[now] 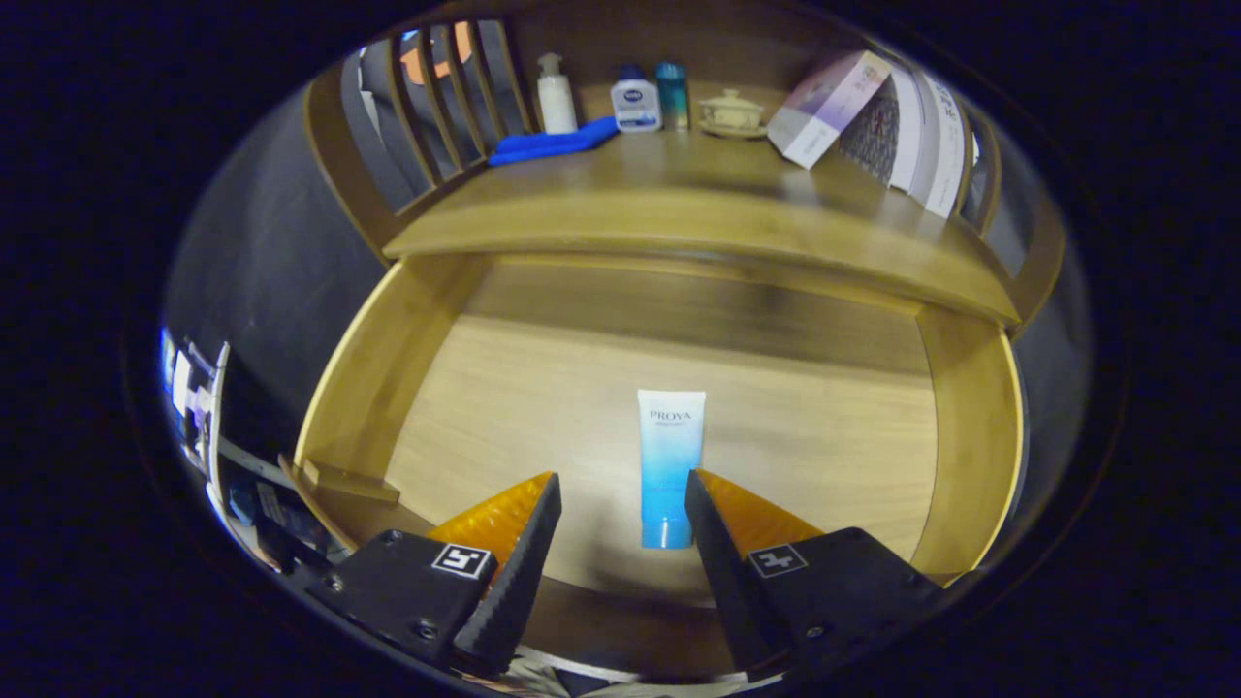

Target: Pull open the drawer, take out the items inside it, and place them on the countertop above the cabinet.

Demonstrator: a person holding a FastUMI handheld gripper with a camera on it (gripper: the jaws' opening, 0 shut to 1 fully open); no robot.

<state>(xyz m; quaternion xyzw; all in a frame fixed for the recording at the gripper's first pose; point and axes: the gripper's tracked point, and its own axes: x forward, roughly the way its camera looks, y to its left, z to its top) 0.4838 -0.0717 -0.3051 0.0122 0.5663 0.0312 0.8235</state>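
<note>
A white-to-blue plastic squeeze tube (670, 463) lies flat on the floor of the pulled-out light wooden drawer (970, 427), between and just ahead of the tips of the hand-held gripper (620, 490), whose fingers stand wide apart and hold nothing. The tube's long axis runs away from the fingers, blue cap end nearest them, flat white crimp toward the cabinet. It looks light, soft and smooth-skinned, likely to dent; a grip across its fuller lower body seems safest. Above, the wooden surface (679, 194) already carries bottles.

white-to-blue tube (669, 465), tan wooden drawer (504, 388)
</note>
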